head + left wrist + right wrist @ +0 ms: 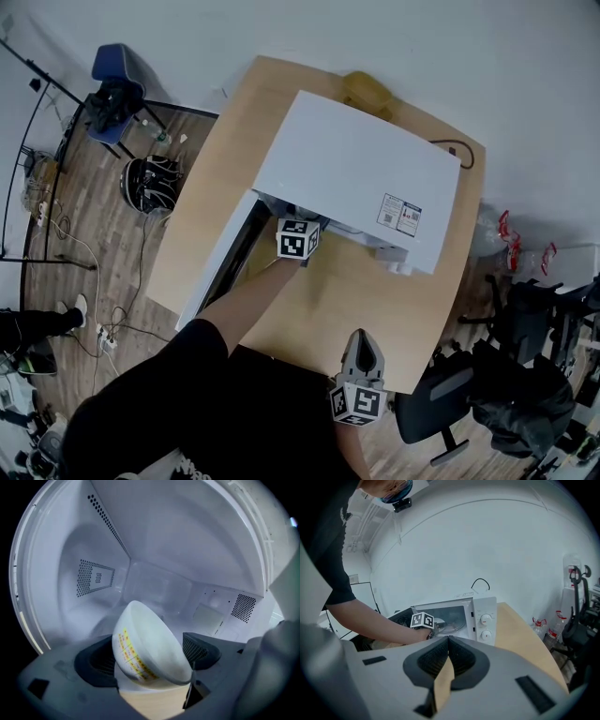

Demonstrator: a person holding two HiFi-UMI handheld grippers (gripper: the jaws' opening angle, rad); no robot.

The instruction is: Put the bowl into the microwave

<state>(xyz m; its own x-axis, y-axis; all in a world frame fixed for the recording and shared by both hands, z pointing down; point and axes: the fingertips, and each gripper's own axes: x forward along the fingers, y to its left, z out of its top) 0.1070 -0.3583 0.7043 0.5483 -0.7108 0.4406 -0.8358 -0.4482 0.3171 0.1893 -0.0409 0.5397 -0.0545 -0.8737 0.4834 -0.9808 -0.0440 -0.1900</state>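
The white microwave [356, 178] stands on the wooden table [347, 300] with its door [220, 258] swung open to the left. My left gripper [151, 657] reaches into the white cavity; in the head view only its marker cube [298, 239] shows at the opening. A white bowl [150, 644] with yellow print sits tilted between the wide-spread jaws, its rim up and to the left; the pads [96, 660] do not seem to press on it. My right gripper [448, 641] is shut and empty, held back over the table's near edge [364, 349].
The microwave's control knobs [486, 619] are on its right front. A yellow object [367, 92] lies behind the microwave. A black office chair [441, 398] stands at the table's right, a blue chair [114, 84] and cables [66, 234] on the floor at the left.
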